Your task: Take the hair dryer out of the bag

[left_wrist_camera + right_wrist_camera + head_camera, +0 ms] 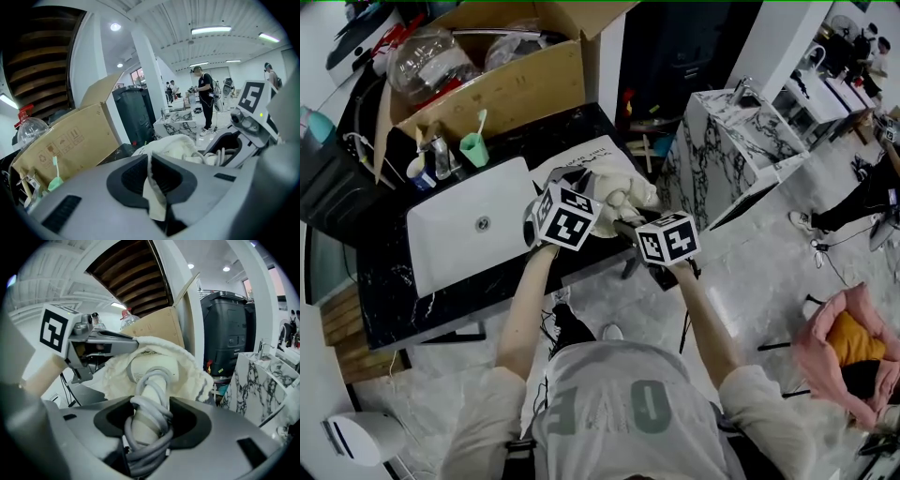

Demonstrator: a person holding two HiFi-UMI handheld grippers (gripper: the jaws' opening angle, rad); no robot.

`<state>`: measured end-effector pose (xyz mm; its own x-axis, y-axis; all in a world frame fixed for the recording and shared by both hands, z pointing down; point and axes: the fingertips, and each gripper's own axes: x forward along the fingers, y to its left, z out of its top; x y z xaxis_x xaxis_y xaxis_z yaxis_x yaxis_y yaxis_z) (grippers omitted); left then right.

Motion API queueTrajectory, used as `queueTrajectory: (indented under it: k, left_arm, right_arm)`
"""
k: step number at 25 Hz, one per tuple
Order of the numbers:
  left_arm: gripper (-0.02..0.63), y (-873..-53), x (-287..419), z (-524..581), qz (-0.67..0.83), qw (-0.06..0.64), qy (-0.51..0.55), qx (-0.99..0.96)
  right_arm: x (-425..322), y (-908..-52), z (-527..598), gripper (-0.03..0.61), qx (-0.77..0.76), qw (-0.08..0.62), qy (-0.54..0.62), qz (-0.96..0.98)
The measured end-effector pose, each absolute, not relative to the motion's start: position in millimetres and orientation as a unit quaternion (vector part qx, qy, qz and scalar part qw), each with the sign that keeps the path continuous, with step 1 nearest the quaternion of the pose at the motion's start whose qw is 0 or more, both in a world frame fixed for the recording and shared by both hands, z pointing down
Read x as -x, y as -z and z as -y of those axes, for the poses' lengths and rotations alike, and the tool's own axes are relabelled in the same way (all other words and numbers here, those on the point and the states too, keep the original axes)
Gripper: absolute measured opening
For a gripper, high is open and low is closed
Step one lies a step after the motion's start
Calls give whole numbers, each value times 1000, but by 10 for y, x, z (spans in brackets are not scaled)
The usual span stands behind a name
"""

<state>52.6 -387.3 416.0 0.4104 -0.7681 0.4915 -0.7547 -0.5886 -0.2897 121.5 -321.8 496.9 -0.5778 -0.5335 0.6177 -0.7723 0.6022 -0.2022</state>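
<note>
A cream cloth bag (619,180) lies at the front edge of the black counter (384,300). Its mouth is open toward me in the right gripper view, with the pale hair dryer (149,370) partly out of the bag (187,366). A grey cord (150,437) is wound round the dryer's handle. My right gripper (149,425) is shut on that handle and cord. My left gripper (151,176) is shut on a fold of the bag's cloth (154,197), with the bag (176,147) beyond it. From the head view the left gripper (586,192) and the right gripper (628,223) sit close together at the bag.
A white sink (469,234) is set in the counter left of the bag. Behind it stand a green cup with a toothbrush (473,148) and a large open cardboard box (497,84). A marble-patterned cabinet (731,141) stands to the right, and a pink bag (853,352) sits on the floor.
</note>
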Motion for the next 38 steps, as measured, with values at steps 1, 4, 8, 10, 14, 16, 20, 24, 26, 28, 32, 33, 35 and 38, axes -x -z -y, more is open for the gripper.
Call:
queueTrajectory:
  k: [1, 4, 8, 10, 14, 16, 20, 24, 26, 28, 32, 33, 35, 38]
  left_arm:
    - [46, -4174, -536, 3864, -453, 13, 301, 839]
    - [46, -4197, -542, 3849, -452, 16, 305, 838]
    - [46, -4187, -521, 3825, -453, 16, 303, 838]
    - [46, -4207, -540, 3782, -450, 16, 304, 840]
    - [46, -4273, -601, 3682, -446, 11, 302, 842]
    - [46, -4317, -626, 3649, -445, 7, 302, 843]
    - [48, -4375, -669, 3575, -440, 6, 299, 847]
    - [48, -4467, -722, 3506, -430, 0, 303, 850]
    - [48, -4538, -738, 3462, -423, -5, 308, 852]
    - [48, -4609, -776, 3414, -413, -10, 312, 856]
    - [48, -4797, -873, 3316, -391, -25, 326, 860]
    - [48, -4841, -889, 3295, -388, -29, 329, 861]
    - [48, -4913, -914, 3257, -382, -36, 334, 861]
    - [48, -4979, -929, 3219, -377, -43, 336, 862]
  right_arm:
    - [-1239, -4969, 3155, 245, -381, 255, -234, 857]
    - [-1291, -4974, 2966, 245, -381, 250, -238, 858]
    - [-1382, -4983, 2733, 245, -386, 239, -241, 858]
    - [-1436, -4978, 2618, 245, -389, 232, -241, 858]
    - [-1542, -4948, 2419, 245, -396, 219, -239, 859]
    - [-1611, -4943, 2317, 245, -401, 211, -242, 858]
    - [-1712, -4998, 2153, 245, -401, 206, -249, 857]
    - [-1779, -5081, 2059, 245, -408, 203, -260, 851]
    - [-1804, -5113, 2011, 245, -417, 195, -269, 846]
    - [-1833, -5133, 1972, 245, -425, 185, -278, 841]
    - [-1899, -5161, 1908, 245, -435, 175, -293, 833]
    - [-1918, -5164, 1896, 245, -438, 174, -295, 831]
    - [-1957, -5164, 1871, 245, -443, 171, -298, 828]
    - [-2002, -5143, 1852, 245, -450, 164, -300, 825]
